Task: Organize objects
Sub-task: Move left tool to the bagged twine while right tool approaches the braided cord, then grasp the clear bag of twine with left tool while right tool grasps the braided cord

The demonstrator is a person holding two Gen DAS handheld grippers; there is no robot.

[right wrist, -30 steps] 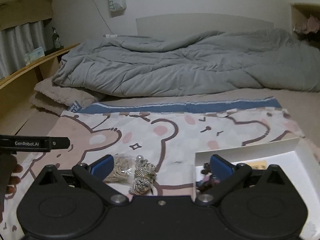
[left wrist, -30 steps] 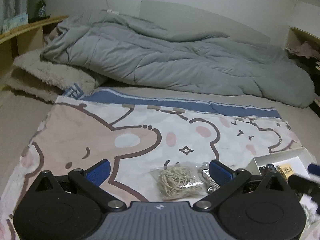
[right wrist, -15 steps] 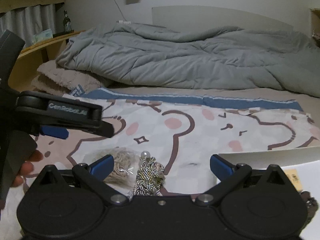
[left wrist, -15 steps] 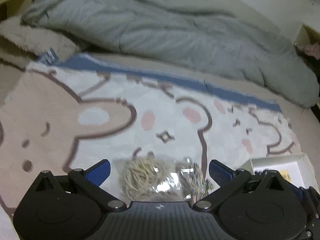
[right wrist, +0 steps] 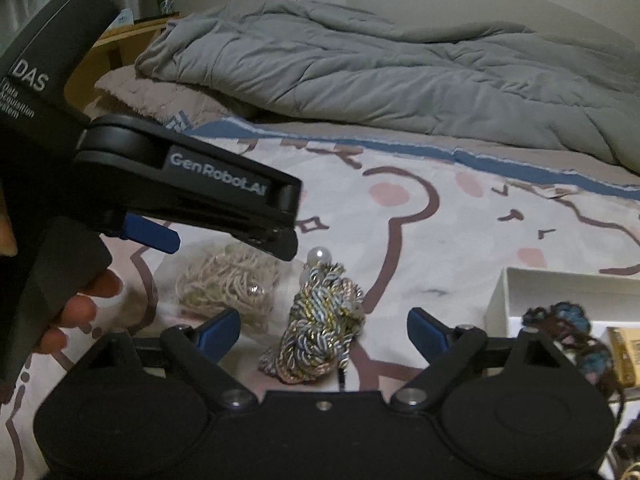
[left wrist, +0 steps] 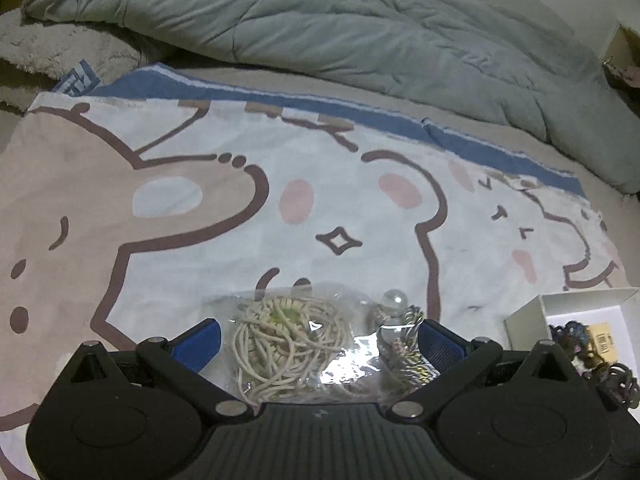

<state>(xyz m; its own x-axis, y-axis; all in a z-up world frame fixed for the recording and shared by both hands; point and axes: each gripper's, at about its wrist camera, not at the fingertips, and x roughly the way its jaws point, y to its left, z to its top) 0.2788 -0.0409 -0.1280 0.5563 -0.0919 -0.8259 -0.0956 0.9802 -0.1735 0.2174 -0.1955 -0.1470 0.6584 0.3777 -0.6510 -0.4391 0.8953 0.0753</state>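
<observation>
While hovering over the cartoon blanket (right wrist: 460, 216), closing right gripper (right wrist: 324, 330) jaws around the braided cord bundle (right wrist: 320, 324), not pinching yet, left gripper (left wrist: 318, 338) gaping over the bagged bands (left wrist: 288, 340).

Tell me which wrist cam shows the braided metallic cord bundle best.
Right wrist: the braided cord bundle lies in full view, centred between the closing right hand-held gripper fingers. Left wrist shows only a sliver, behind the clear bag of rubber bands and the left hand-held gripper's right finger.

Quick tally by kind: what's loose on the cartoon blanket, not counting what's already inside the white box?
Clear bags of beige elastic bands: 1
Twisted metallic cord bundles: 1
White boxes: 1
Total: 3
</observation>
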